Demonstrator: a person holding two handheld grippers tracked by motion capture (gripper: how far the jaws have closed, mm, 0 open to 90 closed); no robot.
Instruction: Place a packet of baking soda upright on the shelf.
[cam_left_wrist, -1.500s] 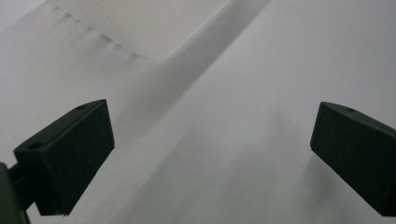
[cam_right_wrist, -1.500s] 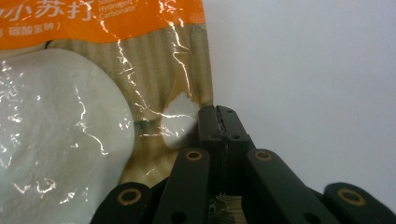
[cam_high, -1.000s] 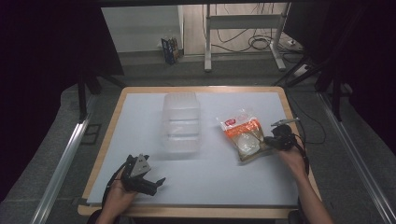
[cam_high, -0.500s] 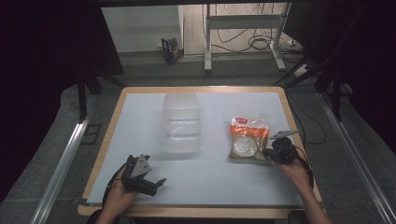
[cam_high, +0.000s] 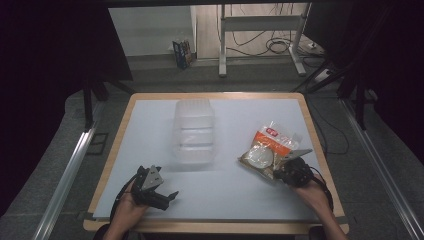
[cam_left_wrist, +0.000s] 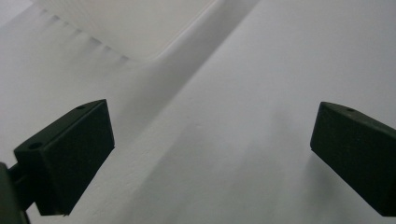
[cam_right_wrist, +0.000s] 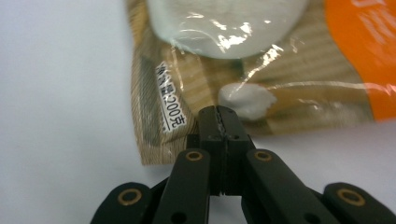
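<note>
A clear food bag (cam_high: 267, 150) with an orange label and white round pieces inside lies flat at the table's right. My right gripper (cam_high: 280, 172) is shut on its near brown edge. In the right gripper view the black jaws (cam_right_wrist: 221, 114) meet tightly on the edge of the bag (cam_right_wrist: 261, 70), beside a small white crumb. My left gripper (cam_high: 167, 197) rests at the front left in a hand. Its jaws (cam_left_wrist: 212, 154) stand wide apart over bare white table with nothing between them.
A clear plastic lidded container (cam_high: 194, 131) stands at the middle of the white table, its corner (cam_left_wrist: 135, 23) ahead of the left jaws. The table has a wooden rim (cam_high: 220, 95). Dark floor, metal rails and cables surround it.
The right hand has drawn back toward the near edge with the bag in its grip, and the bag has slid and turned with it. The left gripper has stayed still.
</note>
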